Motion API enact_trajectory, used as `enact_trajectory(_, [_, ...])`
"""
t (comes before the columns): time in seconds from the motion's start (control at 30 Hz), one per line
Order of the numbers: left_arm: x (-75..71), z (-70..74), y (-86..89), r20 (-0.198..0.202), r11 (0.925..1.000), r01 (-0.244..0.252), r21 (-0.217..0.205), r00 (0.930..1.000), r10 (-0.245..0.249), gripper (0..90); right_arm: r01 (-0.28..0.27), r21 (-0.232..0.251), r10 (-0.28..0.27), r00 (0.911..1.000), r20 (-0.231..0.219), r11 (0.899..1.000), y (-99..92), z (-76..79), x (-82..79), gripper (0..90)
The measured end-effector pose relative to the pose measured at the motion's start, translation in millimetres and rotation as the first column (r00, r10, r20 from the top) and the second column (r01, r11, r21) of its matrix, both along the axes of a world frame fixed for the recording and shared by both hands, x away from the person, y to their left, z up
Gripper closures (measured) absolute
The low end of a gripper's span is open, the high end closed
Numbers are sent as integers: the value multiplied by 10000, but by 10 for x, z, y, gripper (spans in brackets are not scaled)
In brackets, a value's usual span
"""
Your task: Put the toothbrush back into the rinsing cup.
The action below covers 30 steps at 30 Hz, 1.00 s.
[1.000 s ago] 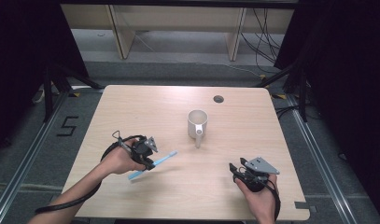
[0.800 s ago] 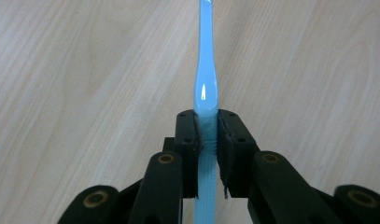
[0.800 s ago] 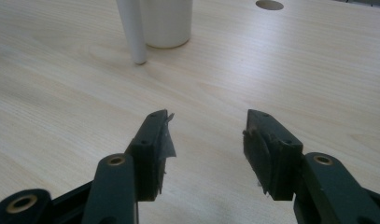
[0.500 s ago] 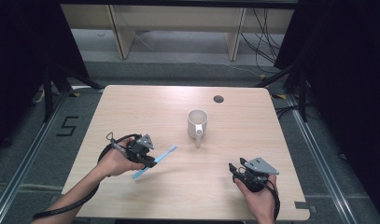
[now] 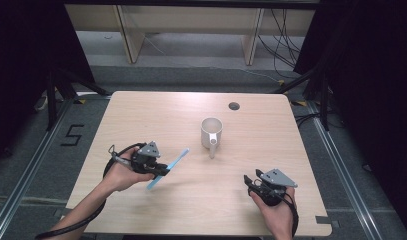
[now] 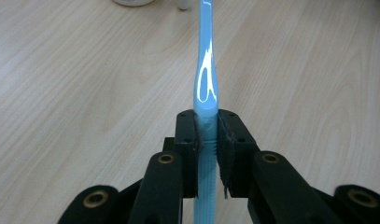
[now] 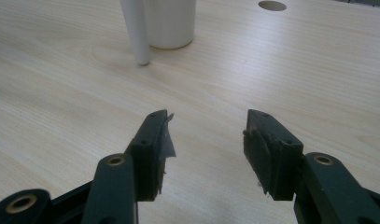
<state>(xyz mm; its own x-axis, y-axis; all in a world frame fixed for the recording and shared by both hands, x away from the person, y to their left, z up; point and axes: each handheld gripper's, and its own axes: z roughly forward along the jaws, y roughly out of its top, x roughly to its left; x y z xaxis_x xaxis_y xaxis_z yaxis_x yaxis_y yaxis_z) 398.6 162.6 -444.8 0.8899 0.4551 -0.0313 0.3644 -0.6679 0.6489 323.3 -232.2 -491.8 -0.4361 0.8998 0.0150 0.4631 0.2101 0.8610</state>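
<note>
A light blue toothbrush (image 5: 168,168) is clamped in my left gripper (image 5: 158,169) at the table's left front, lifted off the wood and pointing toward a white mug (image 5: 211,132). In the left gripper view the blue handle (image 6: 205,79) runs straight ahead between the shut pads (image 6: 186,135). The mug stands upright near the table's middle, its handle (image 5: 212,147) toward me. My right gripper (image 5: 256,186) rests at the right front, open, nothing between its fingers (image 7: 156,140). The mug (image 7: 169,21) stands ahead of it at the upper left.
A round cable hole (image 5: 234,106) lies in the wooden tabletop (image 5: 156,120) behind the mug, also seen as a hole (image 7: 272,5) from the right gripper. Shelving legs and cables sit on the floor beyond the far edge.
My left gripper has lifted the toothbrush slightly and shifted it toward the mug. The right gripper has stayed put.
</note>
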Motion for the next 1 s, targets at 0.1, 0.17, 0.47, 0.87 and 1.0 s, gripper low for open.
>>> enact_trajectory(0.1, [-17,-24,-5,-34,9961,-456,-761,9990,455,784,13,-172,-11,10000,86,9999,-14,9,-3,503])
enact_trajectory(0.17, [-14,-20,10,112,9949,-532,-862,9985,544,784,80,-298,-74,9998,196,9995,-21,12,-3,503])
enact_trajectory(0.47, [-22,-9,17,617,9854,-696,-1552,9949,799,784,63,-294,-60,9999,88,9995,-9,14,-9,501])
enact_trajectory(0.87, [-32,-18,22,1052,9726,-826,-2171,9886,1074,784,-99,14,99,10000,-2,10000,15,-12,3,496])
enact_trajectory(1.0, [-41,-18,16,1212,9679,-767,-2393,9867,1081,784,93,-141,-93,10000,-7,9999,22,4,-16,496])
